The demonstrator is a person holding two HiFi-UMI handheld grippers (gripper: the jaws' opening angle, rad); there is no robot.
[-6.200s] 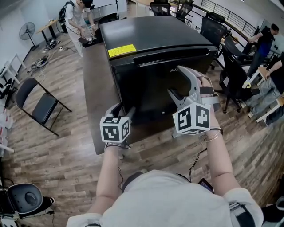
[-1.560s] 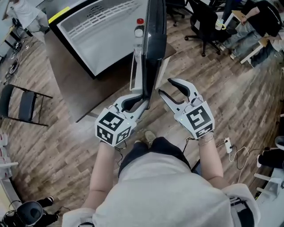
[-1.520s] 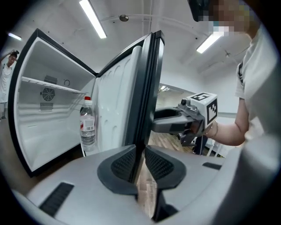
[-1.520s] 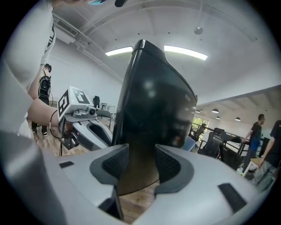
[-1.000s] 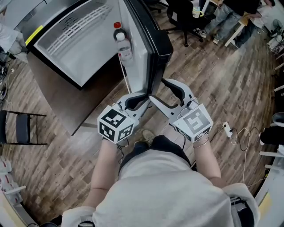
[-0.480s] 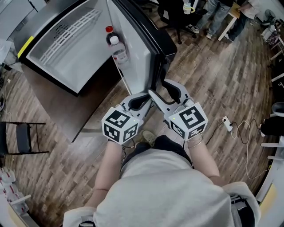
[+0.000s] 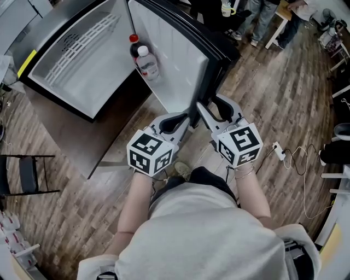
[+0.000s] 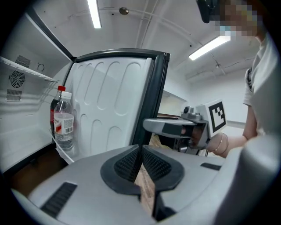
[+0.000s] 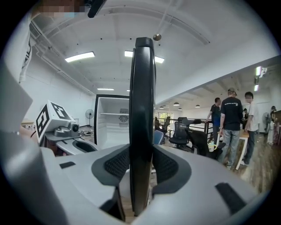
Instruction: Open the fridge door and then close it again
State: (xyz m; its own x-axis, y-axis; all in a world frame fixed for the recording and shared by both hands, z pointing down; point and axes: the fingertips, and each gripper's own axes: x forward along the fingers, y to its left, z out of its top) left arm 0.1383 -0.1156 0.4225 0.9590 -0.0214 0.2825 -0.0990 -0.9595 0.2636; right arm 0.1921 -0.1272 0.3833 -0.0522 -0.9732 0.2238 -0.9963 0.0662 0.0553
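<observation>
The black fridge (image 7: 76,49) stands open. Its door (image 7: 175,65) is swung out toward me and shows its white inner face. A clear water bottle (image 7: 147,63) and a dark red-capped bottle (image 7: 133,46) sit in the door shelf. My right gripper (image 7: 209,101) straddles the door's free edge (image 9: 142,110). Its jaws have just been closing, and both pads (image 9: 117,165) now press on that edge. My left gripper (image 7: 188,116) is just left of it at the door's inner side, shut with nothing between its pads (image 8: 129,160).
The fridge rests on a dark low platform (image 7: 109,136) on a wood floor. People (image 7: 262,11) stand beyond the door by office chairs (image 9: 182,134). A power strip with cable (image 7: 279,150) lies to my right, a folding chair (image 7: 27,175) to my left.
The door has swung further toward the right and shows more of its inner face. My right gripper moved left onto the door's edge and its jaws narrowed around it. The left gripper stayed close by.
</observation>
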